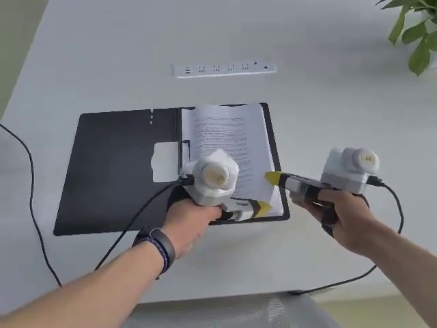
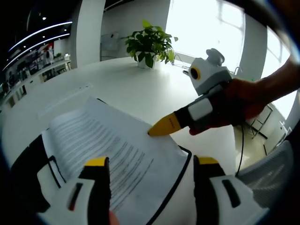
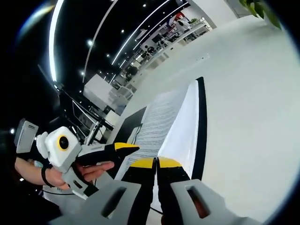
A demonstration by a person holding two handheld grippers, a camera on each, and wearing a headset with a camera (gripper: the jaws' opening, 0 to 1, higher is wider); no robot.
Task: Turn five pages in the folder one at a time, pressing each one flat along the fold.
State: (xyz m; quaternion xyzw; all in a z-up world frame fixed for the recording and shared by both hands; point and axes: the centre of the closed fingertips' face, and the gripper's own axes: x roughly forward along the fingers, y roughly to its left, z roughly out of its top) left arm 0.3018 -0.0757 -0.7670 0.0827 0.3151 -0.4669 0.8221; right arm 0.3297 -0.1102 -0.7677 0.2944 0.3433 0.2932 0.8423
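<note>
Left hand-held gripper (image 2: 152,161), jaws wide apart, over corner of white printed pages (image 2: 93,136); right hand-held gripper (image 3: 156,163) closed at pg edge. Flat black folder (image 1: 109,171) open on white tabletop (image 1: 102,55).

Text on page (image 1: 229,137) illegible; plant (image 1: 418,55) cut by edge.

The folder (image 1: 109,171), at centre frame, is showing plain black. Its page (image 1: 229,137) is showing white with fine rows of dark print. The left claw (image 2: 152,161) and right claw (image 3: 156,163) are showing white bodies, black jaws and yellow tips. The worktop (image 1: 102,55) is reading pale grey-white, and the power strip (image 1: 224,69) at upper centre white. The plant (image 1: 413,34) at upper right is showing green.
</note>
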